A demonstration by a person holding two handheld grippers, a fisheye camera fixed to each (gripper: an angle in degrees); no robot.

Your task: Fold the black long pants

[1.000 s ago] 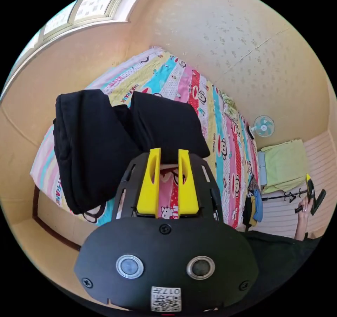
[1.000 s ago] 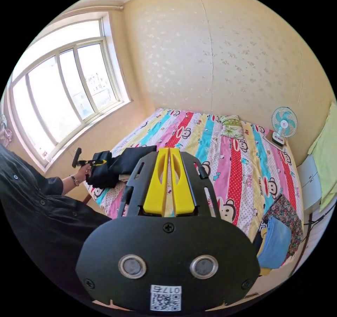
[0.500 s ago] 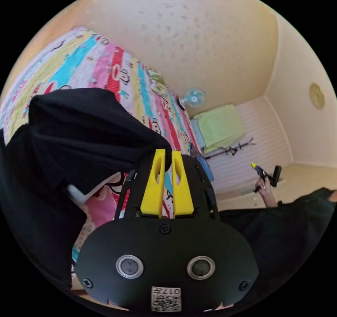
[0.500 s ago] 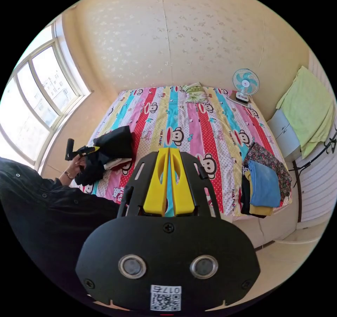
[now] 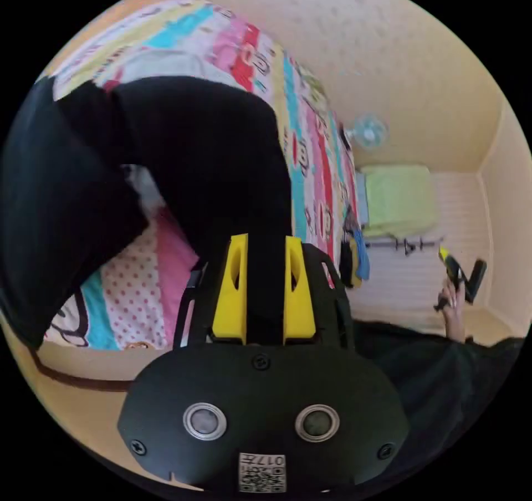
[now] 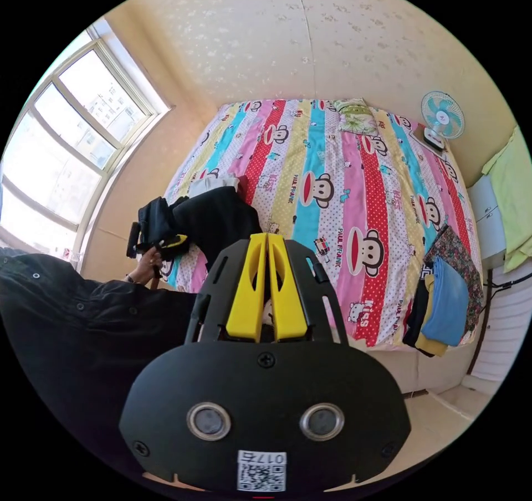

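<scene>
**Black Pants Between Left Tool Jaws at Bed Edge**

Left tool (image 5: 264,243), left gripper view: yellow jaws parted, black fabric of the black long pants (image 5: 205,152) lying in the gap between them. Cannot tell whether both jaws press on the cloth. Pants bunched in thick dark folds across the near part of the bed with the striped cartoon-monkey sheet (image 5: 310,135), one fold running down from the heap into the jaw gap, another mass hanging toward the left of the picture over the bed edge. Strip of white cloth (image 5: 138,177) visible between the two dark masses.

Right tool (image 6: 267,240), right gripper view: yellow jaws clenched together, nothing between them, held above the near edge of the bed and well apart from the pants. Same tool seen far off in the left gripper view (image 5: 453,265), gripped by a hand (image 5: 451,307).

Right gripper view: pants (image 6: 213,218) heaped near the window-side corner of the bed (image 6: 343,202), left tool (image 6: 166,241) at the heap. Stack of folded clothes, blue on top (image 6: 443,301), at the opposite near corner. Small teal desk fan (image 6: 441,116) beside the far corner. Person's dark sleeve (image 6: 83,312) at lower left.
</scene>
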